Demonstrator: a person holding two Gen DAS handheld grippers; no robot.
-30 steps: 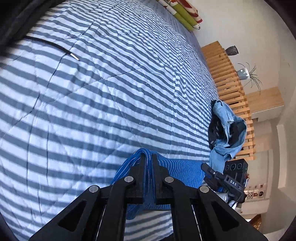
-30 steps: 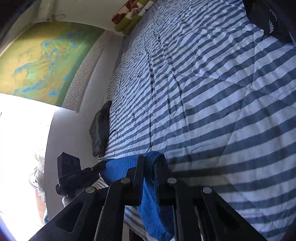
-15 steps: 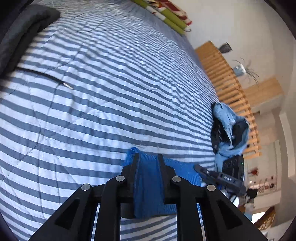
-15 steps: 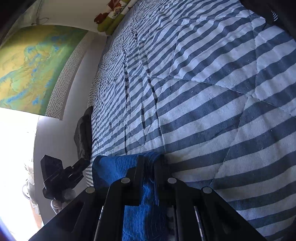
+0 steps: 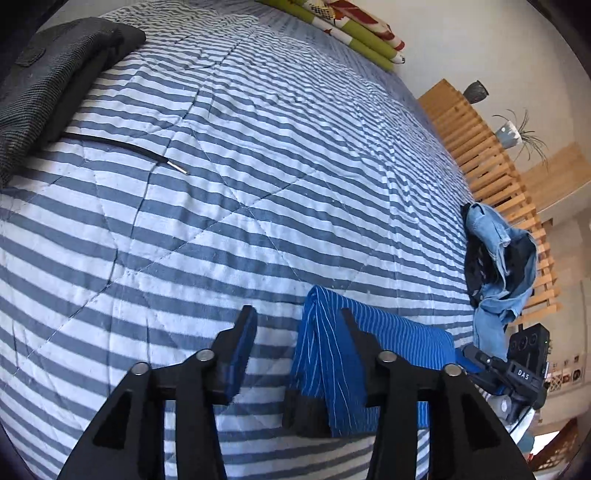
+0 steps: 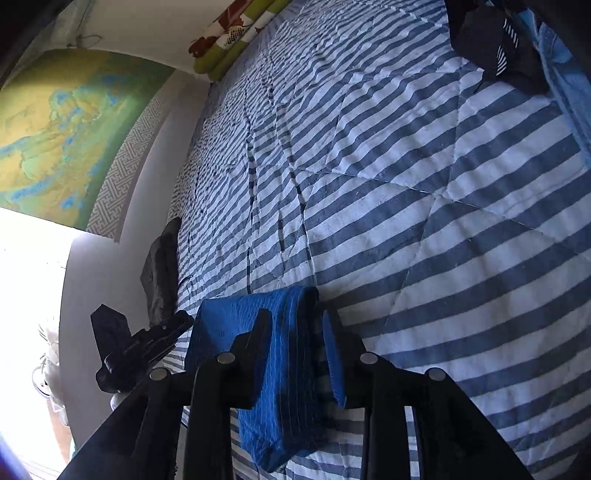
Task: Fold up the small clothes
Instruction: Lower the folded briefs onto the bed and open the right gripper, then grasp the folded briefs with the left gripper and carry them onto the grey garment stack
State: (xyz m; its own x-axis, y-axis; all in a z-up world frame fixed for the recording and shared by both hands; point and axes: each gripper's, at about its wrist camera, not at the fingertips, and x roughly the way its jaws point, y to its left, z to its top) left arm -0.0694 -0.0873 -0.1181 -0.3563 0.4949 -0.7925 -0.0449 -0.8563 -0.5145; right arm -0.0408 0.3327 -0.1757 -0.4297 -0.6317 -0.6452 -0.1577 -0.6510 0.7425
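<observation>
A blue pin-striped small garment [image 5: 321,354] lies folded on the striped bedspread [image 5: 229,206] near its front edge. My left gripper [image 5: 297,326] is over the garment's left end and its jaws are opening. The cloth lies loose against the right finger [image 5: 354,343], and the left finger [image 5: 242,343] stands clear over bare bedspread. In the right wrist view the same garment [image 6: 291,332] runs between the fingers of my right gripper [image 6: 297,328]. Its jaws are opening too, and the pads no longer pinch the cloth. Each view shows the other gripper at the garment's far end.
A dark grey garment [image 5: 55,74] and a black cord with a metal tip [image 5: 147,155] lie at the far left. A heap of light denim and black clothes [image 5: 495,258] sits at the right edge by a wooden slatted frame [image 5: 498,177]. Green pillows [image 5: 351,29] lie at the head.
Both grippers were shut on the blue garment and have parted their jaws. The garment has come down flat onto the bedspread.
</observation>
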